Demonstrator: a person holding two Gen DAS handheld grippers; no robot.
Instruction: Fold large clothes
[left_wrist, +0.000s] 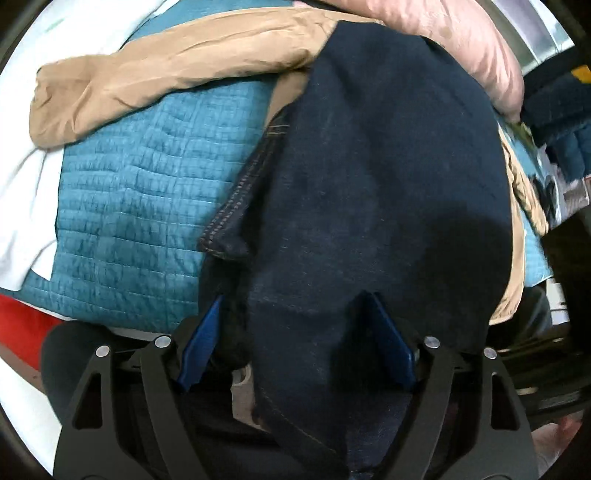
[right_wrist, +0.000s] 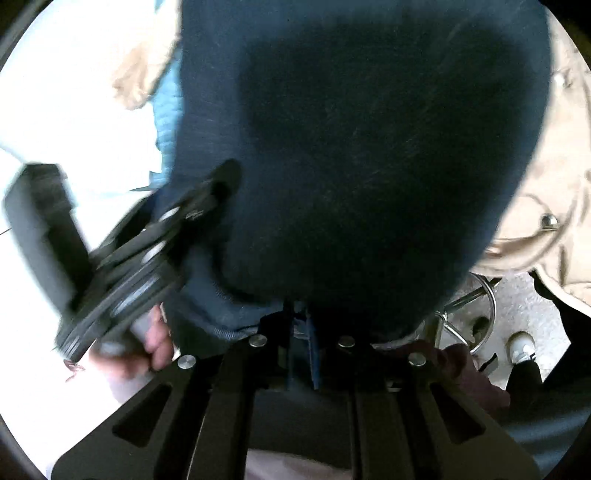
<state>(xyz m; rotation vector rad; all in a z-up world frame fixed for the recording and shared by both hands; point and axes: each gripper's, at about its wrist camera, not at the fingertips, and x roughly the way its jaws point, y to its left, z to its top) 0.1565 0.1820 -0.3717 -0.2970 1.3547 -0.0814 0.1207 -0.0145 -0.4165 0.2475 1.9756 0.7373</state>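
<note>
Dark denim jeans (left_wrist: 388, 177) lie draped over teal quilt (left_wrist: 133, 206), long axis running from left gripper toward pink garment (left_wrist: 461, 40) at far end; stitched hem corner sticks out toward quilt side. Tan garment (left_wrist: 166, 70) lies across quilt beyond jeans. Left gripper (left_wrist: 295, 332) points steeply down, 2 blue pads spread wide, denim between them, not pinched. Right gripper (right_wrist: 303, 332) clamped tight on jeans edge, angled downward; hand (right_wrist: 155, 343) beside it holds left gripper.
</note>
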